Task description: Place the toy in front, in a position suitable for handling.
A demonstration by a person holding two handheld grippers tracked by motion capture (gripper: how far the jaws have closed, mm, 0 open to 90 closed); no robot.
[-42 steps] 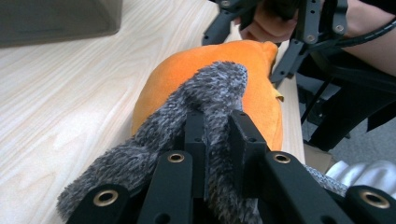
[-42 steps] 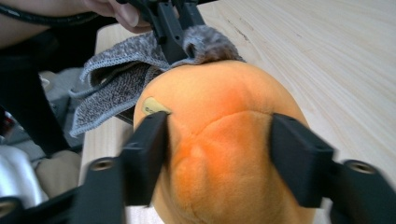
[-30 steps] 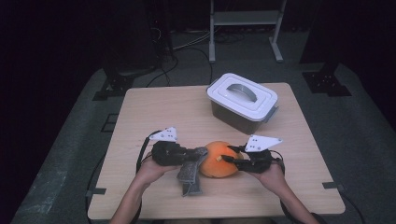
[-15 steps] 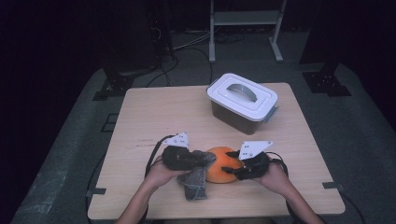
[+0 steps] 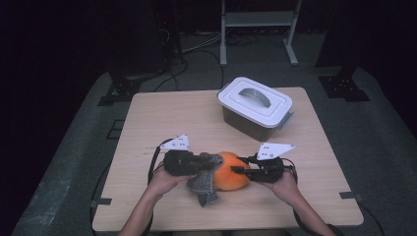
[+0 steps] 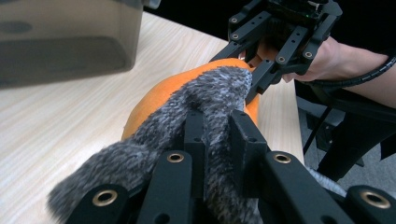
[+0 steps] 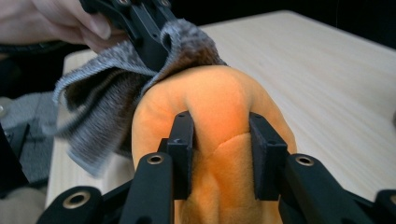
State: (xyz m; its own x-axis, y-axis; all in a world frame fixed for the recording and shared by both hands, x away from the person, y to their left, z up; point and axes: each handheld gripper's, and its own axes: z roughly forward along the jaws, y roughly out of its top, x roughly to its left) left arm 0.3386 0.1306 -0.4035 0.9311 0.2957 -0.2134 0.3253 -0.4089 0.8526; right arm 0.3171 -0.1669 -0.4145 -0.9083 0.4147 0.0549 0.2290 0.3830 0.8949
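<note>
An orange plush toy (image 5: 231,177) lies near the table's front edge. A grey knitted cloth (image 5: 204,184) is draped over its left side and hangs down to the tabletop. My left gripper (image 5: 209,162) is shut on a fold of the grey cloth (image 6: 205,93), right against the orange plush (image 6: 149,100). From the right, my right gripper (image 5: 238,170) has its pads pressed into the orange plush (image 7: 215,102), pinching a ridge of it; its jaws have just been closing on it. The right gripper (image 6: 254,70) faces the left one across the toy.
A clear plastic box (image 5: 255,105) with a white lid and grey handle stands at the back right of the wooden table (image 5: 162,118). Dark floor, cables and a metal stand surround the table.
The left gripper has shifted slightly right, bringing the grey cloth up onto the plush's left side. The right hand has stayed put on the plush.
</note>
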